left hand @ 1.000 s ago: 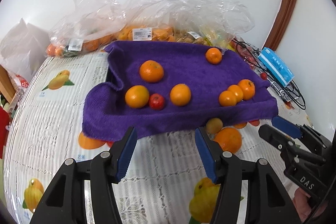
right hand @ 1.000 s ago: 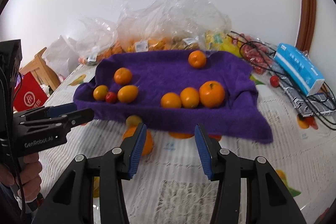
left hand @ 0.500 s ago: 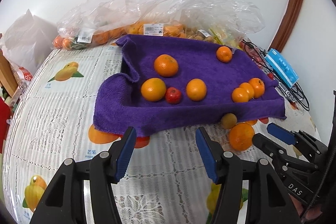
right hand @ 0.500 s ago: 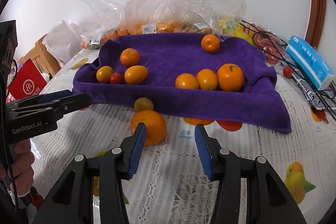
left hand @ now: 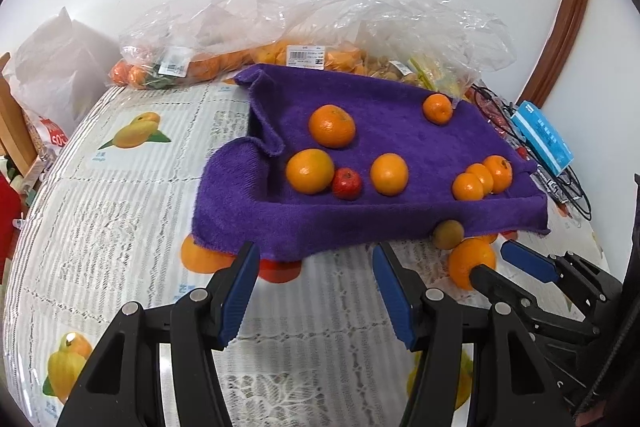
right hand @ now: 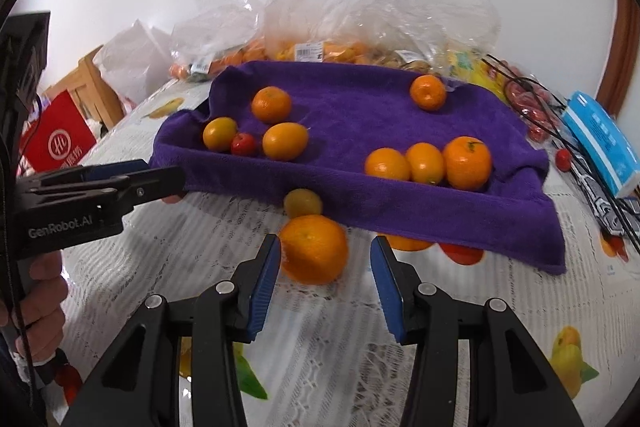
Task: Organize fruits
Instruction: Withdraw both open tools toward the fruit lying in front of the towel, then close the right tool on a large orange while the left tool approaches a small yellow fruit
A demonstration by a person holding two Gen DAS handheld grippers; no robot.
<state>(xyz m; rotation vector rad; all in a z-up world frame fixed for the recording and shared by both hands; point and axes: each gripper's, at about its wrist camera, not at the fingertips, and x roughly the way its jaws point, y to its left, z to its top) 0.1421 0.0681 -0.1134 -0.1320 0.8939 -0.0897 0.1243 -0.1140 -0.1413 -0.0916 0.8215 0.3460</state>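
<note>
**Loose orange between the right jaws at the towel's near edge**

The right gripper (right hand: 324,279) has its jaws spread wider than the large orange (right hand: 314,249) that sits on the lace-covered worktop (right hand: 200,227). The left pad is at the fruit's side and may just touch it, while the right pad stands clear with a gap, so nothing is clamped. Just behind the orange, a small yellowish fruit (right hand: 303,202) lies against the hanging front edge of the purple towel (right hand: 352,99).

The left gripper (left hand: 316,287) hovers with its jaws well apart and empty over bare worktop, just short of the same front hem. The two grippers sit close together along that edge, so room between them is tight. To the left of the towel the worktop lies open.

On the towel, the raised front and left folds pen in a group of three oranges and a red fruit (left hand: 347,183) on the left, a row of three oranges (left hand: 482,177) on the right, and one orange (left hand: 437,108) near the back edge. Plastic bags (left hand: 320,19) crowd the far side, and cables and a blue packet (left hand: 542,137) fill the right.
</note>
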